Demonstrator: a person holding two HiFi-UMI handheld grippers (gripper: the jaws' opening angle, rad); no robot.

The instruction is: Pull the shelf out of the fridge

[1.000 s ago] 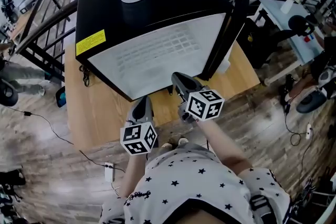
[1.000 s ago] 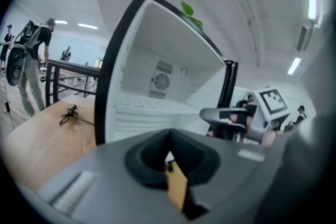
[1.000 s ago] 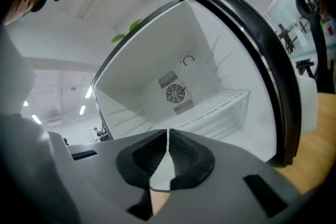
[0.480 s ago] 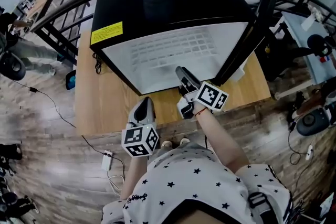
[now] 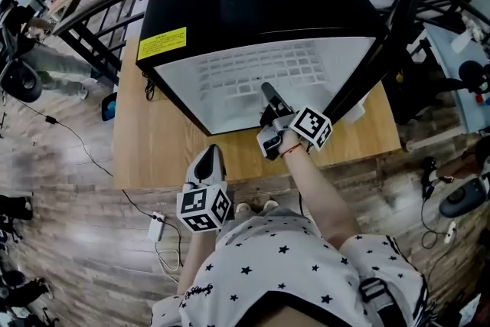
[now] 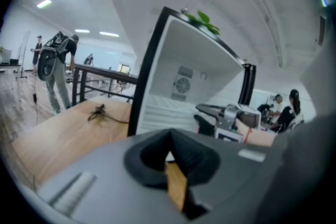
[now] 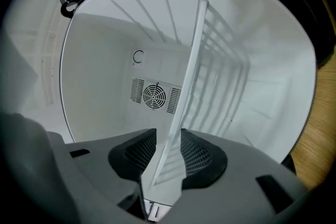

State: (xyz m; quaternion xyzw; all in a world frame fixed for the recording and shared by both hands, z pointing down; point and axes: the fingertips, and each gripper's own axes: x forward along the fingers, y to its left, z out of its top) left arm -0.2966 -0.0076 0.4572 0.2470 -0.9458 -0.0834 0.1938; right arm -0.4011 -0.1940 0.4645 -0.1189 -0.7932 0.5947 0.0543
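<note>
The wire shelf (image 7: 187,81) sits inside the open mini fridge (image 5: 253,4). Its front rail runs between the spread jaws of the right gripper (image 5: 268,92), whose pads are not yet pressing. The rail should seat deep, then clamp squarely and draw straight back toward the desk's (image 5: 153,153) front edge — level, so nothing binds. The left gripper (image 5: 208,157) hangs clenched and empty over that edge. A second ago the right gripper was short of the fridge mouth; now it is there, rolled over, and its jaws have just been opening.
</note>
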